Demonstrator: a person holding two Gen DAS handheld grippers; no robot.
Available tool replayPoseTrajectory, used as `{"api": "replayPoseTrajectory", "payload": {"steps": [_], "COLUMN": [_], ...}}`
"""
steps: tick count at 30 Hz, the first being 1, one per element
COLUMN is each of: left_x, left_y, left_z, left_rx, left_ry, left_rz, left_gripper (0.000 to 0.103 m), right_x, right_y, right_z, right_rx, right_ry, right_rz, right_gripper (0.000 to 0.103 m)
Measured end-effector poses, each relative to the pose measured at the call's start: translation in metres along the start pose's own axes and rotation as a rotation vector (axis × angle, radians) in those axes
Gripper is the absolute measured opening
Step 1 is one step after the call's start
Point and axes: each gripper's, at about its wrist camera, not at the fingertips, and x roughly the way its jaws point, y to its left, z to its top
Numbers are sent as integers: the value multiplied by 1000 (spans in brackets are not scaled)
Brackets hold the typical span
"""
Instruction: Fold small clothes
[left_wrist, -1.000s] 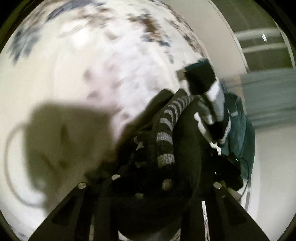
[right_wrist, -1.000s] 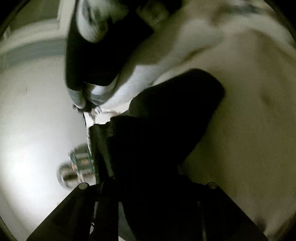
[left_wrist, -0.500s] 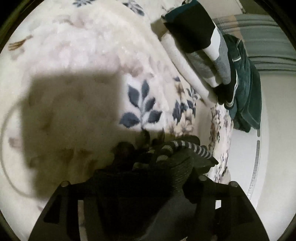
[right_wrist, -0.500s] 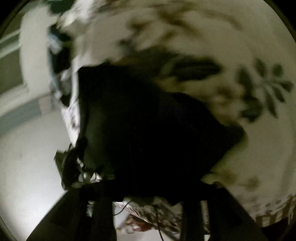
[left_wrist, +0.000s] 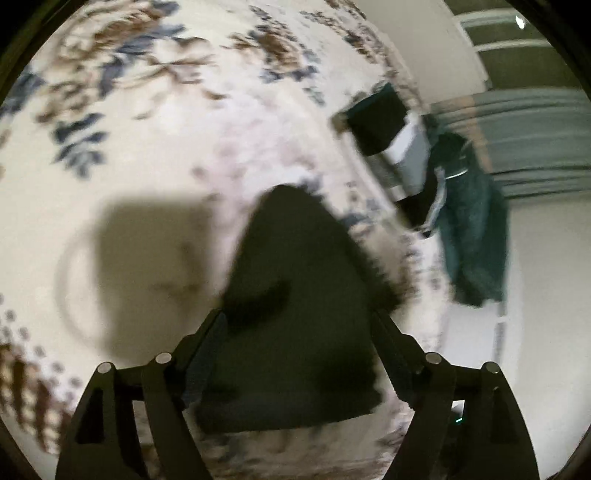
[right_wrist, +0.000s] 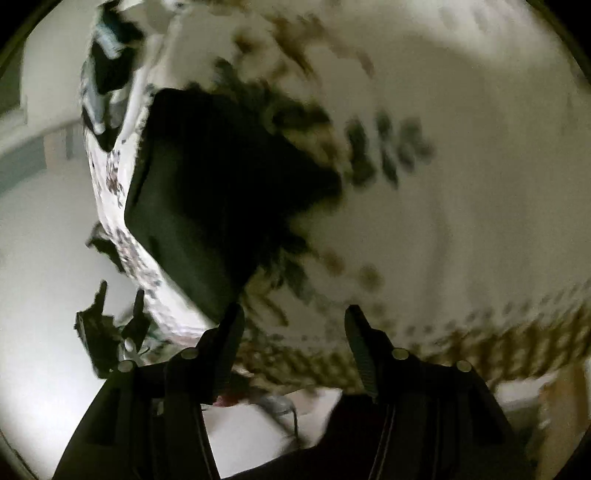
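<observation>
A small dark garment (left_wrist: 299, 314) lies folded flat on the white floral blanket (left_wrist: 155, 147). My left gripper (left_wrist: 299, 321) is open, its fingers spread either side of the garment's near part and just above it. In the right wrist view the same dark garment (right_wrist: 218, 206) lies near the bed's left edge. My right gripper (right_wrist: 291, 321) is open and empty, its left finger (right_wrist: 231, 339) next to the garment's near corner. Both views are motion blurred.
A stack of folded clothes (left_wrist: 391, 144) lies at the far right edge of the bed, with a teal garment (left_wrist: 472, 229) hanging over the side. The bed edge (right_wrist: 110, 206) drops to a pale floor. A dark device (right_wrist: 107, 332) stands on the floor.
Both grippers have let go of the dark garment, which now lies flat on the blanket. Both grippers have opened and drawn back from it.
</observation>
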Motion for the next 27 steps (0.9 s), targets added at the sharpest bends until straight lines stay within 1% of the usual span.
{"api": "replayPoseTrajectory", "payload": {"steps": [2,4,6,7,8,10,12,13,14,15,16,18,19,21,22,24,26,27], "left_x": [11,26,39,48,53,73,92,98,106,108,109,104,99,94,94,99,102,98], "left_y": [6,5,-1,-6,-8,-19,-26,-26,-26,-25,-25,-24,-22,-12,-6,0,4,7], "left_z": [-2,5,17,26,33,49,63,68,73,75,78,82,83,87,91,95,95,92], "left_rx": [3,16,57,87,110,160,192,190,188,187,183,156,135,77,55,38,14,0], "left_ry": [8,-11,-31,-45,-54,-58,-59,-62,-68,-77,-94,-112,-133,-158,-158,-130,-88,-75], "left_rz": [49,63,78,91,101,118,145,135,90,67,41,-4,-23,-56,-53,-52,-32,-22], "left_gripper": [78,78,78,78,78,78,78,77,76,72,46,17,14,13,13,15,21,32], "right_x": [-6,-8,5,11,21,39,53,60,64,64,61,54,50,41,39,43,59,63], "right_y": [28,59,93,105,122,151,168,178,183,187,187,188,189,190,191,194,200,200], "right_z": [28,60,96,107,123,151,165,172,173,178,179,184,186,193,201,211,220,224], "right_rx": [-110,-235,-353,-389,-453,-552,-600,-618,-619,-600,-582,-550,-529,-501,-485,-470,-477,-479], "right_ry": [-48,-128,-176,-187,-192,-205,-186,-170,-166,-180,-199,-241,-262,-308,-323,-309,-273,-250], "right_rz": [-57,-123,-163,-172,-178,-204,-212,-200,-194,-189,-177,-168,-160,-153,-149,-141,-174,-182], "right_gripper": [63,63,63,63,63,63,62,34,10,6,6,5,5,4,4,4,4,5]}}
